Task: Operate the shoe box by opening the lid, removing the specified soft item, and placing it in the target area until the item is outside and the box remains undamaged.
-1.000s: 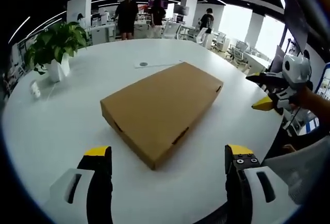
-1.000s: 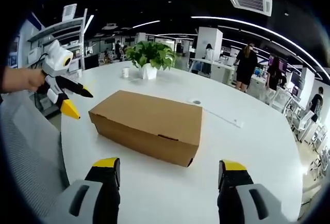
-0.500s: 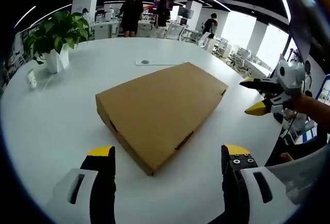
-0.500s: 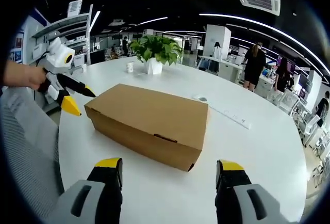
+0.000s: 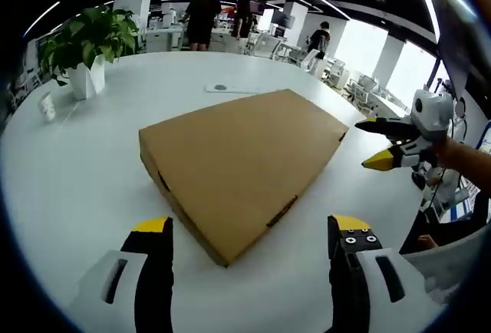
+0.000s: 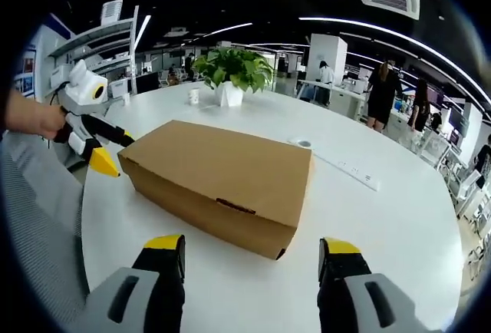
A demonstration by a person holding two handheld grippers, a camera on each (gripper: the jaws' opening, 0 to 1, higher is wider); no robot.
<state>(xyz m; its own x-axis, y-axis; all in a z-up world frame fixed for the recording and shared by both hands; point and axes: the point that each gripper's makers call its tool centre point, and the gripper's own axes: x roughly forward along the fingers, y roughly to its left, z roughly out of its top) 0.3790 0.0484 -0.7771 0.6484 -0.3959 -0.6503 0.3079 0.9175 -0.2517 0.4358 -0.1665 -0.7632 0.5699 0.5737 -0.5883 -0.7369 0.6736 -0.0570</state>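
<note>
A closed brown cardboard shoe box (image 5: 238, 164) lies flat on the round white table (image 5: 84, 187); its lid is down and nothing of its contents shows. My left gripper (image 5: 252, 229) stands open just short of the box's near corner. In the right gripper view the same box (image 6: 222, 172) lies ahead of my right gripper (image 6: 252, 245), which is open and empty. The right gripper (image 5: 380, 143) also appears at the right of the left gripper view, jaws apart near the box's far end. The left gripper (image 6: 103, 147) shows at the left of the right gripper view, beside the box's end.
A potted green plant (image 5: 83, 45) and a small white cup (image 5: 49, 107) stand at the table's far left. A round grommet and a white strip (image 5: 226, 87) lie beyond the box. Several people (image 5: 203, 14) stand among desks behind. A grey chair back (image 6: 38, 225) is near.
Both views have drawn closer to the box, which looms larger. In the left gripper view the right gripper has moved in toward the box's far end.
</note>
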